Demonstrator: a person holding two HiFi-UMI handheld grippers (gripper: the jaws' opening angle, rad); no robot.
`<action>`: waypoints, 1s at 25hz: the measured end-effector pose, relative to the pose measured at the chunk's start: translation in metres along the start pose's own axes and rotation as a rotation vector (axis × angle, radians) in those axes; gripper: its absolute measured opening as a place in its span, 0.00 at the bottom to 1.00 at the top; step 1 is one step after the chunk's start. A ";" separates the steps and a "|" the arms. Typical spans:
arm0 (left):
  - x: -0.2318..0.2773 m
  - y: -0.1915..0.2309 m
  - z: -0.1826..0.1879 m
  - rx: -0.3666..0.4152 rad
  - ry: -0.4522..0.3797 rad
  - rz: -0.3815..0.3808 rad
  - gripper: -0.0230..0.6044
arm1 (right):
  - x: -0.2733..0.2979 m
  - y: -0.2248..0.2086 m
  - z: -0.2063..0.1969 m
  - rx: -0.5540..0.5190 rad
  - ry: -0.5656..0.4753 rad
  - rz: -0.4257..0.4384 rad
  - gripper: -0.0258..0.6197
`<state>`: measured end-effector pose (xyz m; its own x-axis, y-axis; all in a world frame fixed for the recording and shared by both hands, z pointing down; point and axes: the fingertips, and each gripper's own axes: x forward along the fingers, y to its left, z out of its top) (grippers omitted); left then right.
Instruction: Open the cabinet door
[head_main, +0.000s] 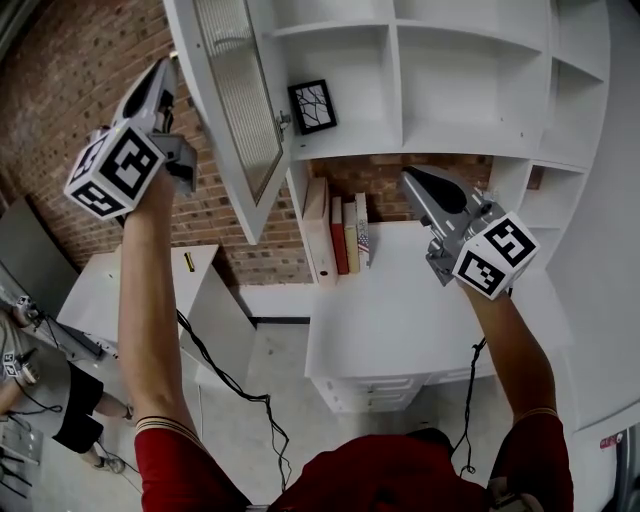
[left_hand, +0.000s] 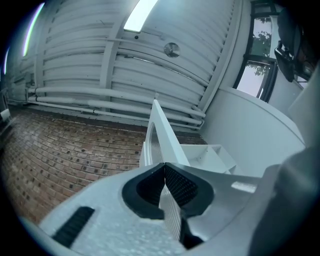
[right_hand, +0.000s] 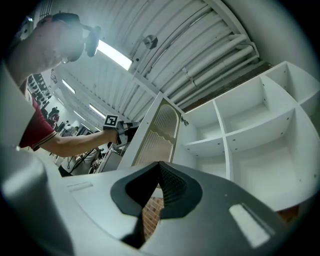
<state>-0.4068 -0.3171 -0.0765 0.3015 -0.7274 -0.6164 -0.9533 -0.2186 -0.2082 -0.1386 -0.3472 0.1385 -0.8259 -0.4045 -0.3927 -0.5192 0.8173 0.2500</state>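
cabinet door hangs swung well out left of the shelves, my left claw pressed together, empty, beside its outer edge, right claw also closed, so a stray nudge could swing it back shut.

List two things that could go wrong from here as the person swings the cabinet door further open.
1. The left gripper is at the free edge of the cabinet door with its jaws together. It has no clamp on the door, so it may slide off when it pushes.
2. If it slips, it could strike the door's ribbed glass panel, which looks fragile.
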 end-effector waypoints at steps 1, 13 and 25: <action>-0.002 0.000 0.000 0.002 0.000 0.004 0.05 | -0.001 -0.001 0.001 -0.001 0.000 -0.002 0.06; -0.055 -0.064 0.010 0.044 0.000 -0.034 0.04 | -0.017 0.004 0.029 -0.023 -0.027 0.034 0.06; -0.097 -0.246 -0.056 0.025 0.121 -0.141 0.04 | -0.104 -0.002 0.044 0.002 -0.024 0.069 0.06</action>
<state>-0.2028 -0.2293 0.0773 0.4261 -0.7638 -0.4848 -0.9008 -0.3086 -0.3056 -0.0418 -0.2889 0.1404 -0.8543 -0.3373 -0.3954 -0.4605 0.8440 0.2750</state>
